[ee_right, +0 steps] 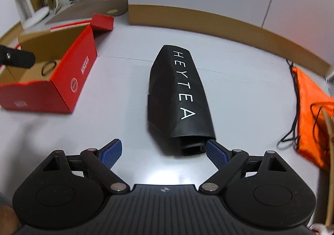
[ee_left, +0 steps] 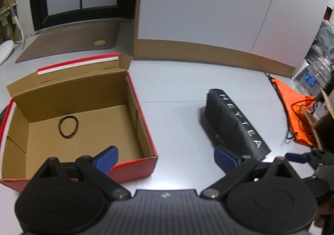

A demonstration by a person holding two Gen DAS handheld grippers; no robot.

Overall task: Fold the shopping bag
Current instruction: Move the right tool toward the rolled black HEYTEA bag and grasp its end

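Left claw [ee_left: 166,156]: jaws wide apart, holding nothing; its right pad is just beside the bag's near end.
Right claw [ee_right: 163,151]: jaws wide apart, empty; near end of the bag just ahead of its right pad.
Surface: pale grey floor [ee_right: 117,97], white wall with a tan baseboard behind.
Around: open red box [ee_left: 133,164] to the left, orange sack [ee_right: 311,109] to the right.
Bag [ee_right: 181,97]: black, lies flat between box and sack, long axis running from the claws toward the wall, white lettering on top.

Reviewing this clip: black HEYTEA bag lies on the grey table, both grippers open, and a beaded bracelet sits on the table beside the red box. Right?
Not quite. The bracelet lies inside the red box, on its cardboard floor, as the left wrist view shows. The HEYTEA bag does lie on the table, and both grippers are open.
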